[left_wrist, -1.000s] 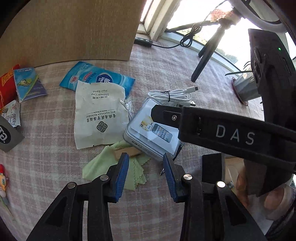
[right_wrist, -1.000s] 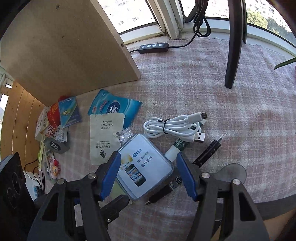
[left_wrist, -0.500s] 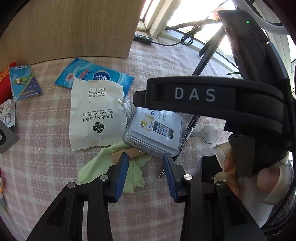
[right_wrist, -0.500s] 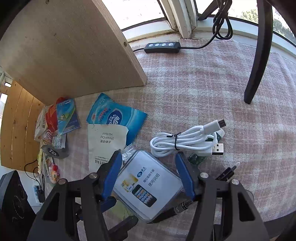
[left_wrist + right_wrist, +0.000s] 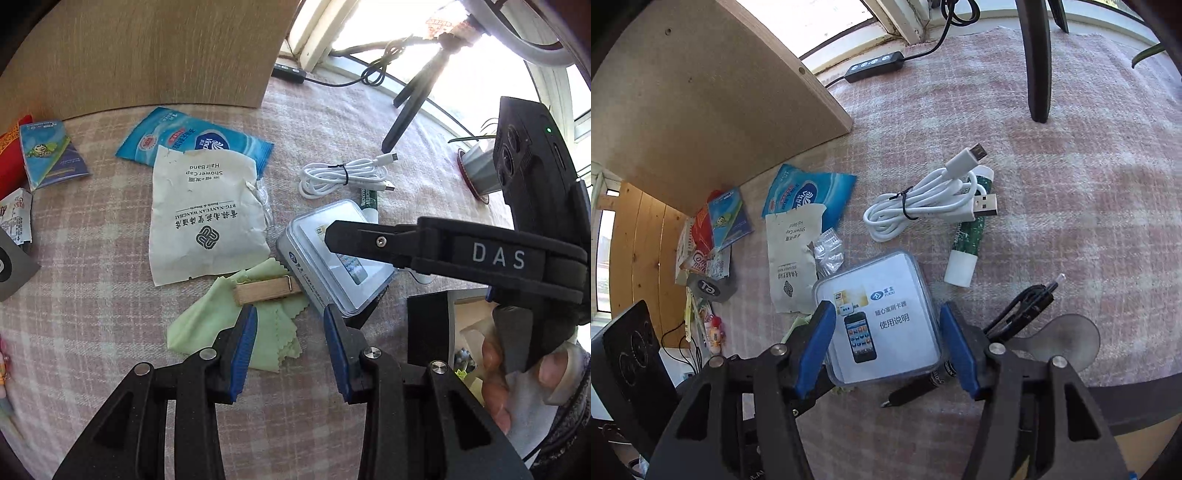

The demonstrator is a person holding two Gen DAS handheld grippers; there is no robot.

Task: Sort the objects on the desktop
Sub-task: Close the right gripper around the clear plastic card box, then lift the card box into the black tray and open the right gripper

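Note:
A clear plastic box with a phone leaflet (image 5: pixel 882 317) lies near the table's front edge; it also shows in the left wrist view (image 5: pixel 332 266). My right gripper (image 5: pixel 886 347) is open, its blue pads on either side of the box. My left gripper (image 5: pixel 290 343) is open and empty above a green cloth (image 5: pixel 258 325) with a wooden clip (image 5: pixel 264 290) on it. A white USB cable (image 5: pixel 923 206), a green tube (image 5: pixel 966 243), a black pen (image 5: pixel 1015 325), a white shower-cap packet (image 5: pixel 207 218) and a blue wipes pack (image 5: pixel 192 138) lie around.
A wooden board (image 5: pixel 701 103) stands at the back left. Snack packets (image 5: pixel 716 229) pile up at the far left. A tripod leg (image 5: pixel 1036 59) and a cable switch (image 5: pixel 875 66) sit near the window. The table's front edge (image 5: pixel 1126 391) is close on the right.
My right gripper has come down toward the clear box, so its pads now flank it. The left gripper has drifted a little; the cable shows again in its view.

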